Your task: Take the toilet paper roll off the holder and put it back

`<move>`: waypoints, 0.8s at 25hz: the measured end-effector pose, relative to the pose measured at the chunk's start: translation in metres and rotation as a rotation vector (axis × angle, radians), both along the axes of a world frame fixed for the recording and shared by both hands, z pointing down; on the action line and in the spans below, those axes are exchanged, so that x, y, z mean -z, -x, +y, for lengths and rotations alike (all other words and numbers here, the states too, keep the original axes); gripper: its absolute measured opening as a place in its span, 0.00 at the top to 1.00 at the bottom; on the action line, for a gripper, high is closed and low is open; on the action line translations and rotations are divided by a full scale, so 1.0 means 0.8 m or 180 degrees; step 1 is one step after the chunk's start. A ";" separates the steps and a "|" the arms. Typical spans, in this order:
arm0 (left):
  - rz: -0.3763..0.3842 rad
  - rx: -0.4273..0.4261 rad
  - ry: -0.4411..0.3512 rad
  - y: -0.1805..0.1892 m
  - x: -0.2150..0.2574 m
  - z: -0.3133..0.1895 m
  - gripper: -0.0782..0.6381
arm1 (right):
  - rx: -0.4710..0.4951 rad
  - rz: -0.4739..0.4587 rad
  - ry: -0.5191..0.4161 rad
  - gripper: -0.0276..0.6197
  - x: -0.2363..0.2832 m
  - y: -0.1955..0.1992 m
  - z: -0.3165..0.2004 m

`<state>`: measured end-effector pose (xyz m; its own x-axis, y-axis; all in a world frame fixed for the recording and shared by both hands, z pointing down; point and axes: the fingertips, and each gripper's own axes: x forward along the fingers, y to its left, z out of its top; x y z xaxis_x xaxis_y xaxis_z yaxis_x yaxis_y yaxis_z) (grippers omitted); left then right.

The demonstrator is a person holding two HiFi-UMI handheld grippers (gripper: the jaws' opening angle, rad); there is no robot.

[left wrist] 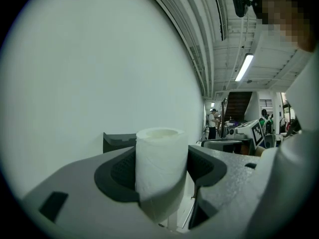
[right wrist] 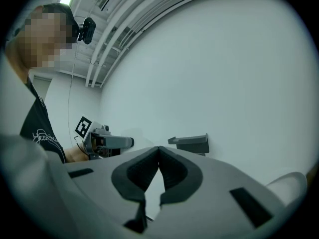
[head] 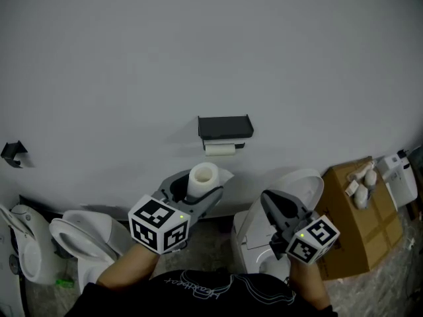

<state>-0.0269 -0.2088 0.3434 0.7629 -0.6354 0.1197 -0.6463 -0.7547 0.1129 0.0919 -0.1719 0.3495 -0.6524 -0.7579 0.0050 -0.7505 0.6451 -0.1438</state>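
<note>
A white toilet paper roll (head: 201,177) stands upright between the jaws of my left gripper (head: 198,189), which is shut on it, held below and in front of the wall holder. In the left gripper view the roll (left wrist: 159,166) fills the gap between the dark pads (left wrist: 119,176). The black holder (head: 225,127) is fixed to the wall, with a white roll-shaped piece (head: 220,149) under its shelf. It also shows as a dark shelf (right wrist: 192,143) in the right gripper view. My right gripper (head: 266,197) is lower right of the holder, shut and empty (right wrist: 159,151).
A white toilet (head: 86,233) stands at lower left, with another fixture (head: 26,243) at the far left. A second toilet with a raised lid (head: 301,185) is under my right gripper. A cardboard box (head: 360,216) carries white bottles (head: 360,180). A small black bracket (head: 13,152) hangs on the wall.
</note>
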 end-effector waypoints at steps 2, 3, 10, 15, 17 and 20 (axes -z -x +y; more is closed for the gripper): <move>0.0002 0.0007 0.0037 0.006 -0.011 0.012 0.49 | 0.0000 -0.0009 -0.0001 0.95 -0.003 0.006 0.009; 0.0007 0.0016 0.0066 0.009 -0.018 0.017 0.49 | 0.0000 -0.0008 0.0001 0.95 -0.005 0.008 0.014; -0.0080 -0.0072 0.0147 0.020 -0.046 0.043 0.49 | -0.0006 -0.0037 0.0031 0.95 -0.019 0.020 0.036; -0.0129 -0.0114 0.0114 0.019 -0.053 0.057 0.49 | -0.0021 -0.0052 0.0050 0.95 -0.024 0.022 0.044; -0.0121 -0.0128 0.0129 0.019 -0.056 0.060 0.49 | -0.0024 -0.0054 0.0069 0.95 -0.028 0.022 0.045; -0.0116 -0.0140 0.0162 0.018 -0.060 0.064 0.49 | -0.0016 -0.0049 0.0107 0.95 -0.034 0.024 0.047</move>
<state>-0.0416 -0.1580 0.3911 0.7845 -0.5937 0.1793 -0.6170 -0.7764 0.1289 0.0726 -0.1343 0.3765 -0.6488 -0.7607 0.0206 -0.7512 0.6359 -0.1770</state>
